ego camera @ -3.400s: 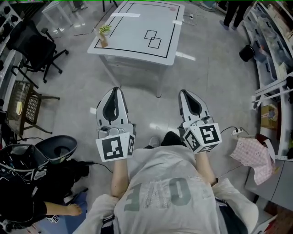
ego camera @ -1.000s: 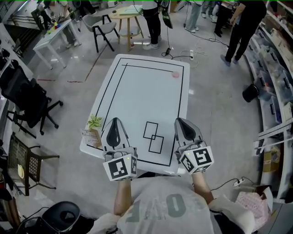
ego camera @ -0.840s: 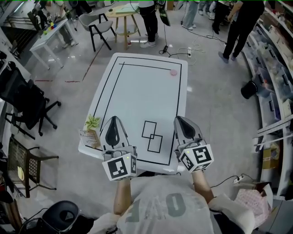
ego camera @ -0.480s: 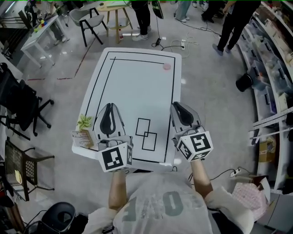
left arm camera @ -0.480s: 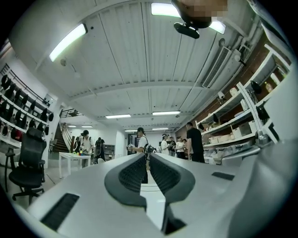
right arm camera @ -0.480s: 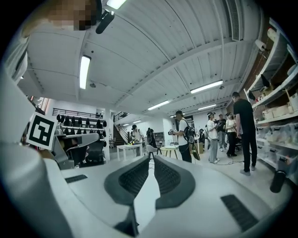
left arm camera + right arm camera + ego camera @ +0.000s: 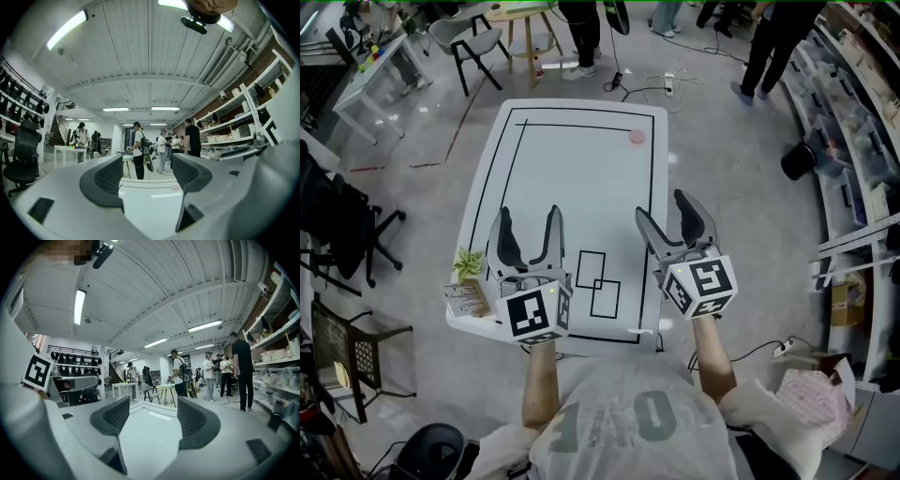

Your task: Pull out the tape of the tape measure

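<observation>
A small pink round thing (image 7: 637, 137), perhaps the tape measure, lies at the far right corner of the white table (image 7: 572, 187); it also shows as the pink spot (image 7: 175, 187) far ahead between the left jaws. My left gripper (image 7: 528, 214) hovers over the table's near left part, its jaws opening wide with nothing between them. My right gripper (image 7: 664, 208) hangs over the near right edge, jaws also opening and empty. Both are far from the pink thing. The left gripper (image 7: 149, 178) and right gripper (image 7: 152, 420) each look along the tabletop.
Two overlapping black squares (image 7: 598, 284) are drawn between the grippers. A small potted plant (image 7: 469, 262) and a card box (image 7: 466, 298) stand at the near left corner. A black office chair (image 7: 337, 225) is left, shelves (image 7: 862, 141) right, people (image 7: 773, 37) beyond the table.
Both grippers' jaws have gone from shut to wide open. The view has shifted so the table sits closer under the grippers.
</observation>
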Available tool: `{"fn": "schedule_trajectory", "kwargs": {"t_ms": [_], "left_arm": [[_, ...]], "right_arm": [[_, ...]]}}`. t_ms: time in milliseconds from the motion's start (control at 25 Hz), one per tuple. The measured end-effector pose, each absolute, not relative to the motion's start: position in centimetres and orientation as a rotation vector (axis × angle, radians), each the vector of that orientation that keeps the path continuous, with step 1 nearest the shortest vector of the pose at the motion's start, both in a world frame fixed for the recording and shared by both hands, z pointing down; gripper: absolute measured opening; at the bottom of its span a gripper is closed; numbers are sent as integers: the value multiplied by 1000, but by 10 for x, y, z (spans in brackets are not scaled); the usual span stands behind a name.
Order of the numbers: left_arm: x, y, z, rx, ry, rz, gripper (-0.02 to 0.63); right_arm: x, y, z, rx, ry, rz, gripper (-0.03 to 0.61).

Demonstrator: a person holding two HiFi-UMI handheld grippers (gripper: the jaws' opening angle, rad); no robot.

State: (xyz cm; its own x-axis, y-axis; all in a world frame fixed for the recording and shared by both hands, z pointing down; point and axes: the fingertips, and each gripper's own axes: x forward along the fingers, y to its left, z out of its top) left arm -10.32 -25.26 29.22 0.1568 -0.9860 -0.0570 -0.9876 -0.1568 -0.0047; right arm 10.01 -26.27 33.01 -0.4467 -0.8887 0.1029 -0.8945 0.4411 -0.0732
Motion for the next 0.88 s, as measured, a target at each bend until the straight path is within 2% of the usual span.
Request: {"fn": "schedule_trajectory", "kwargs": {"t_ms": [280,520,880], "left_arm": [[-95,-271,305,-2410,1994,41,305],[-89,-311,316,-2470,1960,41,305],[-109,-376,370,-2501,2041,-99,305]], "right_arm": [[105,-284,346,1604,-2613,238,305],[116,-355,369,1542,-2519,110,304],[142,-507,481,1362,-2289,116,304]]}}
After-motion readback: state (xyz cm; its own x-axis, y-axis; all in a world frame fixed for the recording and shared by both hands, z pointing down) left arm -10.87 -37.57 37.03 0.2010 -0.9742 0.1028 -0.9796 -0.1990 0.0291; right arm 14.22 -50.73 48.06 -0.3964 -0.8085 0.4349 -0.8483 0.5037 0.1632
